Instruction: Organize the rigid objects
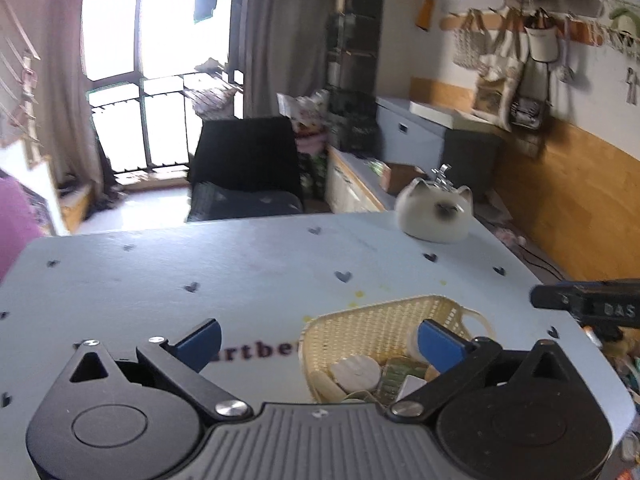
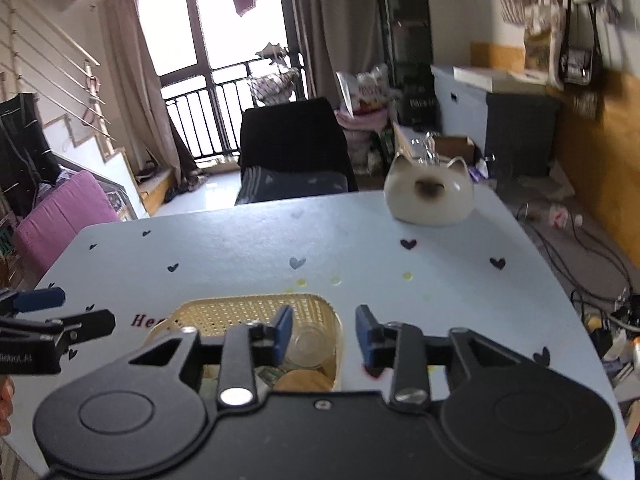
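Two open claws, left [image 1: 318,340] and right [image 2: 324,332], above one basket [image 2: 240,312].

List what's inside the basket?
In the basket: a white ridged disc, a green packet, a clear glass cup, a round wooden lid. The gripper bodies cover its near end.

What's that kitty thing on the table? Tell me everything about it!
The cat figure is a round, glossy head shape, looking like ceramic. It is creamy white with two small pointed ears and a dark brown muzzle patch. A shiny metal piece shows just above it, too blurred to identify. It sits upright near the far right of the pale blue table, touching only the tabletop, well apart from the basket.
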The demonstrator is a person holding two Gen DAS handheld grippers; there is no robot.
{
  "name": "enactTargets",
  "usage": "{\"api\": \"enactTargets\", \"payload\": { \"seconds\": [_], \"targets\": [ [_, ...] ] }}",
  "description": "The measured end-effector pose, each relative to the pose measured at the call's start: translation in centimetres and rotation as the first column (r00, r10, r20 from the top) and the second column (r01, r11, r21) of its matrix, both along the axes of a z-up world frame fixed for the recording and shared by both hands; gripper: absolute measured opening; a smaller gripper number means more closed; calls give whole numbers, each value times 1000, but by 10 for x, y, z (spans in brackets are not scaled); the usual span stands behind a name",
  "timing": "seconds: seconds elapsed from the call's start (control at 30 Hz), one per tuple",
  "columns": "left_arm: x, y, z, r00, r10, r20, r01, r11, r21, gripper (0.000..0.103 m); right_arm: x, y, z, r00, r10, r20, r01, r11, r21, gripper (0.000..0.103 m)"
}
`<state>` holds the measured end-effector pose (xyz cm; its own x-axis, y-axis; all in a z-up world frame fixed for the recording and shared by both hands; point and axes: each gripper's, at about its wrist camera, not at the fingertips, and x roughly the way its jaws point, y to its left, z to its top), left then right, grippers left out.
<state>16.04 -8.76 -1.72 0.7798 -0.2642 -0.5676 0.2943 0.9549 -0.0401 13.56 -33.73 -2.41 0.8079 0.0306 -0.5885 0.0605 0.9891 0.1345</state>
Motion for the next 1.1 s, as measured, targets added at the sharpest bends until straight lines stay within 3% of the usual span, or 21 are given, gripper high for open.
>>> {"api": "enactTargets", "payload": {
  "seconds": [0.23, 0.37, 0.73, 0.83, 1.1],
  "targets": [
    [-42, -1, 9, 996, 73, 52, -74, 997, 23, 103, -43, -5, 9, 998, 19, 65, -17, 999, -29, 57],
    [-63, -2, 9, 993, 98, 63, -99, 995, 19, 103, -69, -8, 14, 992, 33, 121, -26, 998, -56, 74],
    [-104, -6, 7, 991, 104, 89, -106, 994, 19, 103, -107, -4, 13, 984, 37, 174, -19, 995, -101, 91],
    [-110, -3, 7, 988, 118, 99, -119, 993, 9, 103, -112, -3, 10, 985, 20, 169, -2, 994, -105, 99],
    [-120, 3, 8, 983, 149, 108, -151, 988, 14, 103, -123, -1, 7, 980, -2, 199, 27, 992, -123, 103]
  ]
}}
